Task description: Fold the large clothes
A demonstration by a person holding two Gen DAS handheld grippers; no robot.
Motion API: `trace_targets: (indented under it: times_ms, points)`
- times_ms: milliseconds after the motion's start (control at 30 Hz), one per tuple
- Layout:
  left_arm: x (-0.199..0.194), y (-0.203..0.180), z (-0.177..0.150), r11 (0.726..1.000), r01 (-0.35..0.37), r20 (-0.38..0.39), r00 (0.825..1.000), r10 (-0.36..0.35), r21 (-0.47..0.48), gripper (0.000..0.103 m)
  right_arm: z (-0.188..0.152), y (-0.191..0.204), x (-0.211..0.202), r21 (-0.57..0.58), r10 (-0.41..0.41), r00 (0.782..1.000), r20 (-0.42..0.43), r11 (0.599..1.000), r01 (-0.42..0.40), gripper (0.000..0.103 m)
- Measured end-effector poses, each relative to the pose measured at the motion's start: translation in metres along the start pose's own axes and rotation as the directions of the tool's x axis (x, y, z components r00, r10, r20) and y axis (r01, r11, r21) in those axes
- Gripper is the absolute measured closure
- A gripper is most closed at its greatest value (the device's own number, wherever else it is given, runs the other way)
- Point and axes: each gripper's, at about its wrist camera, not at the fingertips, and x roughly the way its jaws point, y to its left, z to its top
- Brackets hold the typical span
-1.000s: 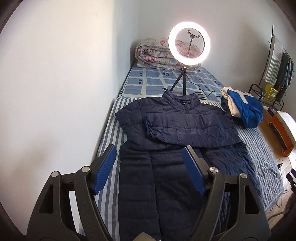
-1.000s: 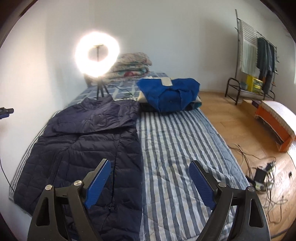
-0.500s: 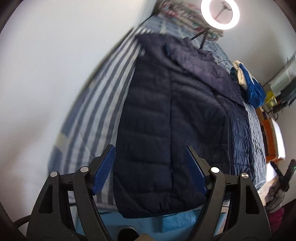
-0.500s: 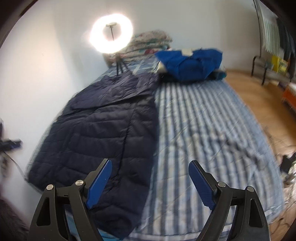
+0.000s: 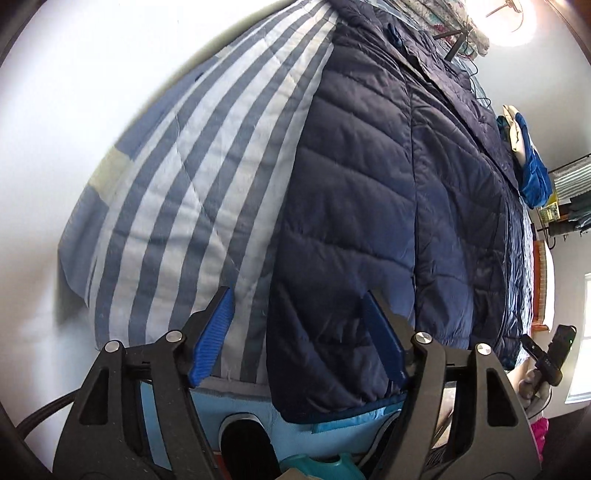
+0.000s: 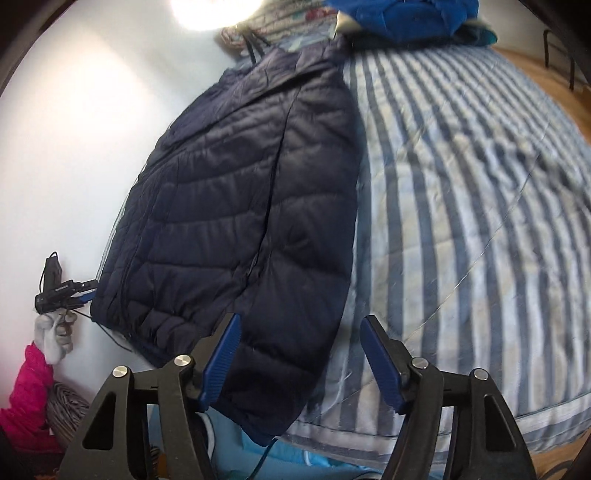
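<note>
Blue-and-white striped quilted bedspread bearing a navy quilted puffer jacket spread flat along its wall side, hem at the foot edge. Left gripper and right gripper, both angled steeply downward, straddle the hem's two corners; their blue-padded jaws are closing, still apart and gripping nothing.

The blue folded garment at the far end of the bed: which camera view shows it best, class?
The right wrist view: the blue folded garment lies broad across the frame's top, though cut by the edge. The left wrist view shows it only as a narrow, distorted strip at the right rim.
</note>
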Motion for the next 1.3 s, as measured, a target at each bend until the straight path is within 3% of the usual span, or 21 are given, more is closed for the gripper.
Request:
trace_targets:
  times_ms: [200, 300, 400, 433, 467, 533, 567, 633, 733, 967, 1133, 1300]
  points:
    - [0.0, -0.001, -0.005, 0.999, 0.03, -0.005, 1.0, -0.03, -0.017, 0.03, -0.002, -0.005, 0.01, 0.049, 0.06, 0.998, -0.027, 0.997, -0.059, 0.037]
    - [0.002, -0.006, -0.004, 1.0, 0.023, -0.007, 1.0, -0.023, 0.002, 0.037, -0.002, -0.005, 0.012, 0.059, 0.103, 0.994, -0.034, 0.993, -0.101, 0.045]
    - [0.005, -0.014, -0.003, 0.999, 0.007, -0.009, 1.0, -0.007, 0.033, 0.057, 0.0, 0.002, 0.02, 0.046, 0.122, 0.991, -0.054, 0.992, -0.119, 0.054]
    - [0.006, -0.015, -0.002, 0.999, 0.017, -0.015, 1.0, -0.017, 0.033, 0.077, 0.0, 0.004, 0.022, 0.039, 0.123, 0.991, -0.06, 0.992, -0.121, 0.059]
    - [0.008, -0.015, -0.002, 0.999, 0.041, -0.027, 0.999, -0.04, 0.023, 0.088, 0.0, 0.006, 0.024, 0.032, 0.128, 0.99, -0.066, 0.991, -0.127, 0.063]
    - [0.007, -0.019, -0.002, 0.999, 0.037, -0.013, 0.999, -0.037, 0.018, 0.092, 0.001, 0.01, 0.026, 0.029, 0.154, 0.985, -0.074, 0.988, -0.152, 0.079]
    - [0.006, -0.022, -0.002, 0.999, 0.036, -0.004, 0.999, -0.036, 0.024, 0.096, 0.001, 0.012, 0.027, 0.025, 0.154, 0.985, -0.074, 0.988, -0.152, 0.083]
    - [-0.002, -0.029, 0.0, 0.998, 0.048, 0.027, 0.998, -0.049, 0.034, 0.098, 0.002, 0.016, 0.025, 0.006, 0.15, 0.987, -0.065, 0.989, -0.15, 0.093]
    - [-0.018, -0.038, 0.004, 0.995, 0.093, 0.085, 0.992, -0.096, 0.042, 0.099, 0.007, 0.022, 0.014, -0.016, 0.156, 0.988, -0.013, 0.988, -0.157, 0.098]
    - [-0.067, -0.053, 0.02, 0.977, 0.211, 0.227, 0.95, -0.215, 0.04, 0.1, 0.017, 0.028, -0.024, -0.043, 0.175, 0.975, 0.134, 0.984, -0.171, 0.101]
    - [-0.086, -0.06, 0.034, 0.966, 0.255, 0.281, 0.924, -0.259, 0.05, 0.101, 0.023, 0.022, -0.051, -0.011, 0.204, 0.948, 0.243, 0.978, -0.207, 0.102]
    - [-0.098, -0.082, 0.054, 0.961, 0.26, 0.326, 0.904, -0.276, 0.091, 0.101, 0.039, 0.026, -0.064, -0.004, 0.209, 0.93, 0.301, 0.976, -0.218, 0.102]
